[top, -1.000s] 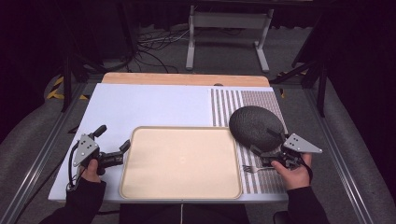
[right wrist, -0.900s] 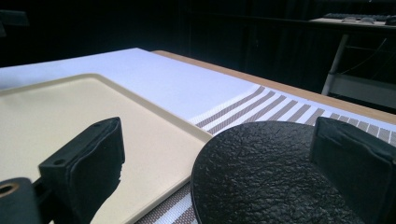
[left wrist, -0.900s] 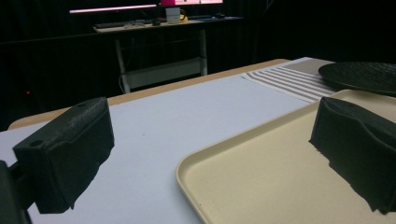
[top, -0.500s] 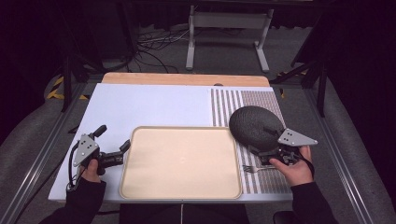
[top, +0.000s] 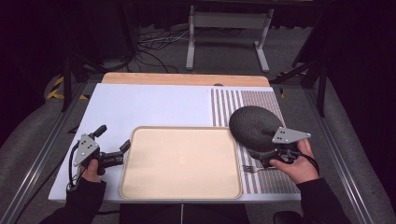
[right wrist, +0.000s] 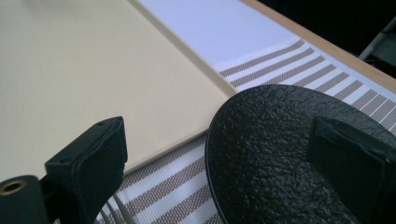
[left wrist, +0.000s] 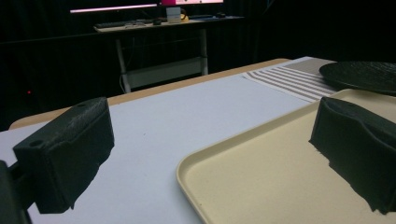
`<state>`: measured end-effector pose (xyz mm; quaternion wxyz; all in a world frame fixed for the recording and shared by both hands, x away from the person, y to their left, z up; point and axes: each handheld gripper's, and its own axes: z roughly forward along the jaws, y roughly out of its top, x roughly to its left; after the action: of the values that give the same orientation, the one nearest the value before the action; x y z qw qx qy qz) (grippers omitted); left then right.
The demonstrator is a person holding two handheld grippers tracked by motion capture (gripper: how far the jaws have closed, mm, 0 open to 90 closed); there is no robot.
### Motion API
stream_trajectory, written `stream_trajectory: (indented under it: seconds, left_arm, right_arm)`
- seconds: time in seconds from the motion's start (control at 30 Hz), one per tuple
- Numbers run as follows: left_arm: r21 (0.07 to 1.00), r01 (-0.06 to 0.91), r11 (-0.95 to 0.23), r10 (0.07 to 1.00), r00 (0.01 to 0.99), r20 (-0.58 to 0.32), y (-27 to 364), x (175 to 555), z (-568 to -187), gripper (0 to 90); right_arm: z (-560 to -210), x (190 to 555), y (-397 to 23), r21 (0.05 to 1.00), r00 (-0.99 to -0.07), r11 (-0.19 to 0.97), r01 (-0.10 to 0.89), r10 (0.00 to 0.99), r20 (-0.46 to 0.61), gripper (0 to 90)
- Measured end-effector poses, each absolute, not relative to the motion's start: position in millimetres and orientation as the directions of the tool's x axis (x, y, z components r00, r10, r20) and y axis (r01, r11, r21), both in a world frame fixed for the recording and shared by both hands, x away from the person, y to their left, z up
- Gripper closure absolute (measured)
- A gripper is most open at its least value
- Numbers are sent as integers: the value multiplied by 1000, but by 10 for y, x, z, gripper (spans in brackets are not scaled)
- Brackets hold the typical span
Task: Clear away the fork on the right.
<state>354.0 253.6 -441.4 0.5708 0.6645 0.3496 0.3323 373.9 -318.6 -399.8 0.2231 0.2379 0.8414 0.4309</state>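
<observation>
No writing can be read on anything. The left gripper [top: 122,150] rests on the white table [top: 154,105] with jaws spread wide, just beside the left edge of the beige tray [top: 182,161]. Right of the tray, the black plate [top: 254,127] lies on the striped mat [top: 261,100]; the right gripper [top: 261,156], jaws wide, hangs at its near rim, a fork [top: 254,168] beside it lying left-right.

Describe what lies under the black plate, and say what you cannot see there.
The black plate rests on the striped placemat, its edge beside the beige tray. A fork lies on the mat near the right claw. The mat beneath the plate is covered.
</observation>
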Motion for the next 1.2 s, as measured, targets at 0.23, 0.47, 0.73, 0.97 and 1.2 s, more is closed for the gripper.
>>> stream_trajectory:
  seconds: [0.23, 0.47, 0.73, 0.97, 1.2]
  left_arm:
    - [991, 83, -102, 846, 532, 43, 2543, 3537, -4412, 2]
    - [991, 83, -104, 845, 533, 45, 2542, 3539, -4412, 2]
    - [991, 81, -103, 846, 530, 45, 2543, 3538, -4411, 2]
    - [992, 79, -100, 846, 531, 43, 2545, 3538, -4411, 2]
    - [991, 80, -104, 845, 533, 46, 2550, 3538, -4409, 2]
  right_arm:
    - [-3946, 3750, -3147, 749, -820, 625, 219, 534, -206, 79]
    - [-3911, 3762, -3104, 685, -848, 696, 214, 481, -224, 85]
    - [-3870, 3780, -3059, 611, -877, 763, 210, 423, -228, 90]
    - [-3843, 3798, -3005, 534, -898, 820, 206, 375, -230, 96]
    - [-3819, 3816, -2966, 458, -916, 866, 199, 331, -228, 98]
